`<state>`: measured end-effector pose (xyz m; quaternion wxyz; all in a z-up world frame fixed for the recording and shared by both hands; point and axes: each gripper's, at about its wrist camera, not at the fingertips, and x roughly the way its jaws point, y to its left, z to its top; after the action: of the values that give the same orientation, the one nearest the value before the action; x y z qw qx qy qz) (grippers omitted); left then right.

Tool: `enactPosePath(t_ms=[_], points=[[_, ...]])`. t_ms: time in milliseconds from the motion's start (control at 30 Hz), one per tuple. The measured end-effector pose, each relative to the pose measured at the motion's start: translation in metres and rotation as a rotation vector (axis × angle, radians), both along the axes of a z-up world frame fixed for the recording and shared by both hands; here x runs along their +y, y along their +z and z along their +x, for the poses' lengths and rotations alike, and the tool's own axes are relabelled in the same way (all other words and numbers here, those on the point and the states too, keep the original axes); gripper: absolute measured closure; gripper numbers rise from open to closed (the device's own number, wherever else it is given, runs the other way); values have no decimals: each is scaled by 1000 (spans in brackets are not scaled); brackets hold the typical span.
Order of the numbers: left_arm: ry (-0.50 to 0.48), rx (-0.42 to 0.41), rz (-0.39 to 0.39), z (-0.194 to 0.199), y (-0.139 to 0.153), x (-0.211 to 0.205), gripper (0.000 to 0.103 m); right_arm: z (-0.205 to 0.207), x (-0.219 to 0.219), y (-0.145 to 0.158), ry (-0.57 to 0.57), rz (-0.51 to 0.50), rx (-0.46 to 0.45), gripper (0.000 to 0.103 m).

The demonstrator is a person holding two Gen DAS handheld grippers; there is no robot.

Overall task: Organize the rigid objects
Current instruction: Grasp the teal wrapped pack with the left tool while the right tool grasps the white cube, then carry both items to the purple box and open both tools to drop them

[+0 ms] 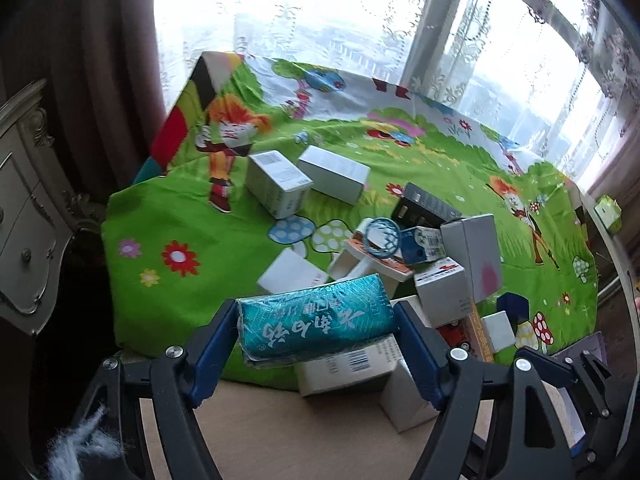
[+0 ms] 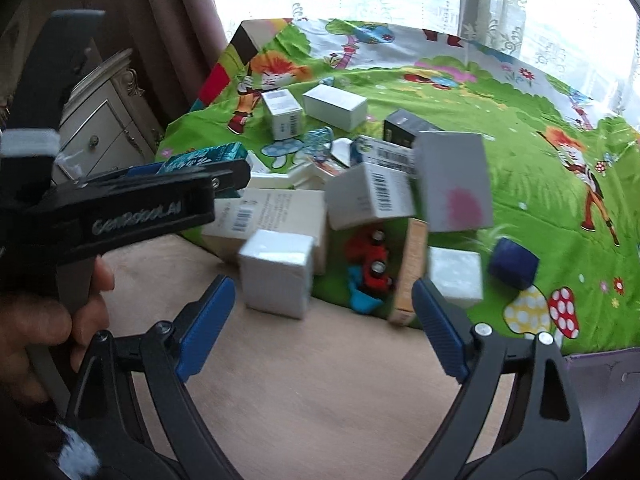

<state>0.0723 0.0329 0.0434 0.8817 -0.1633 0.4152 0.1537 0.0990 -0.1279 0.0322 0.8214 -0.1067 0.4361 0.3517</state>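
The left gripper (image 1: 316, 328) pinches a teal film-wrapped rectangular packet (image 1: 314, 326) across its short ends, lifted above the heap of white cardboard boxes (image 2: 368, 196) on the green cartoon-print cloth (image 1: 168, 216). The right gripper (image 2: 320, 316) is spread wide and holds nothing, low over the bare wooden tabletop (image 2: 312, 380). Recommendation: the glossy wrap looks slippery, so keep firm pressure, carry the packet level, and set it beside the two white boxes (image 1: 304, 176) standing apart.
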Motion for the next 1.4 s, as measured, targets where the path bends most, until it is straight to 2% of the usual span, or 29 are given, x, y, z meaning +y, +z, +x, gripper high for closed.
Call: enactPosePath(t_ms=[200, 267, 367, 400, 633, 800, 1033, 1400], points=[[37, -17, -5, -12, 2, 12, 26, 1, 24, -4, 21, -32, 7, 12], [37, -19, -4, -14, 2, 12, 26, 4, 31, -8, 18, -47, 16, 19], [34, -21, -3, -16, 2, 11, 26, 8, 36, -16, 31, -66, 47, 42], [33, -21, -2, -16, 2, 11, 26, 7, 37, -17, 34, -68, 53, 58], [1, -30, 14, -17, 9, -5, 26, -2, 14, -5, 6, -4, 15, 58], [-70, -45, 23, -14, 17, -34, 26, -7, -27, 9, -77, 43, -29, 58], [-269, -60, 13, -1, 21, -102, 26, -3, -112, 15, -246, 57, -43, 57], [-607, -16, -2, 24, 15, -234, 26, -3, -245, 7, -518, 38, -46, 57]])
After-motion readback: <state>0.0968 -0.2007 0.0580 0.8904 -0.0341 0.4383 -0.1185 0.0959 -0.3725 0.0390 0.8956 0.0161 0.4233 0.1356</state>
